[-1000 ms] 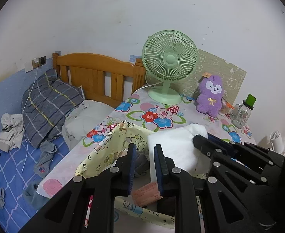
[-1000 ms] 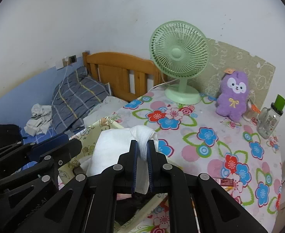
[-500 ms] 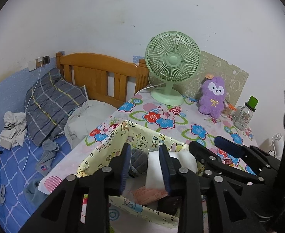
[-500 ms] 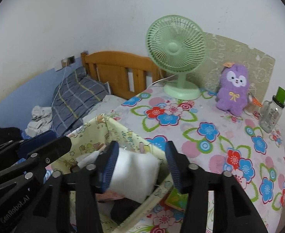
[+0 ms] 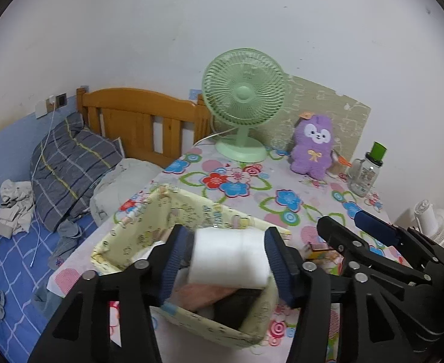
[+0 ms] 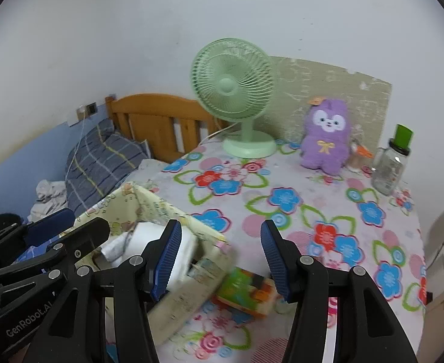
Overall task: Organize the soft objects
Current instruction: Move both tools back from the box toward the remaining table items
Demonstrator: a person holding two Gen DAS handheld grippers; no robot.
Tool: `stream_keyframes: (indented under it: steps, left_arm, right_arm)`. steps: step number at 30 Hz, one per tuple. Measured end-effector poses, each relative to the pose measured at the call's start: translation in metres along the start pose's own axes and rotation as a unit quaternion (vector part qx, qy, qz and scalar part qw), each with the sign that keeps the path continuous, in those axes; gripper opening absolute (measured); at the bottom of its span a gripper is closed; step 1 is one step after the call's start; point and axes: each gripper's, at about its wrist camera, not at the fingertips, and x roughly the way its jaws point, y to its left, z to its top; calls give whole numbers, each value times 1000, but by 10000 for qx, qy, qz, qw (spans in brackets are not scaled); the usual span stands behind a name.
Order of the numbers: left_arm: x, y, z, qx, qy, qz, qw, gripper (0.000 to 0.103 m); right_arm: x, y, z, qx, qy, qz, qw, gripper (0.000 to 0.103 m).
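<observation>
Two grippers: left gripper (image 5: 222, 260) and right gripper (image 6: 220, 255) jaws apart, just been opening, gripping nothing.
White foam block (image 5: 229, 257): inside yellow fabric bin (image 5: 191, 211).
Handling: light, squashy; pinch opposite faces.

wall (image 5: 191, 15): plain white | bed (image 5: 13, 242): blue checked sheet, wooden headboard (image 5: 137, 118) | desk (image 6: 312, 187): floral cloth | light: even

Black plastic tongs (image 6: 220, 255) w/ ribbed blue pads (image 6: 168, 258), silver screws, white "GenRobot.AI" lettering.
</observation>
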Motion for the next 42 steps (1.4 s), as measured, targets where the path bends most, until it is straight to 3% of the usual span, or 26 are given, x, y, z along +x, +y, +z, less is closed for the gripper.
stream_keyframes:
  steps: [10,19,33,42]
  left_arm:
    - [-6,-41,-10,251,-27,-196,9995,80]
    - [-5,-79,-22,543,47,-402,9977,87]
    - [16,-130,-40,928,339,-639,9931,88]
    - [45,-147,-55,943,663,-620,9914,89]
  right_arm:
    - [-35,-44,-19,291,-116,-352,9989,58]
    - [-56,-83,-40,587,-120,-638,9962,58]
    - [-63,-133,-68,904,92,-1048,9903,58]
    - [-43,-156,-86,1046,323,-1064,9883,58]
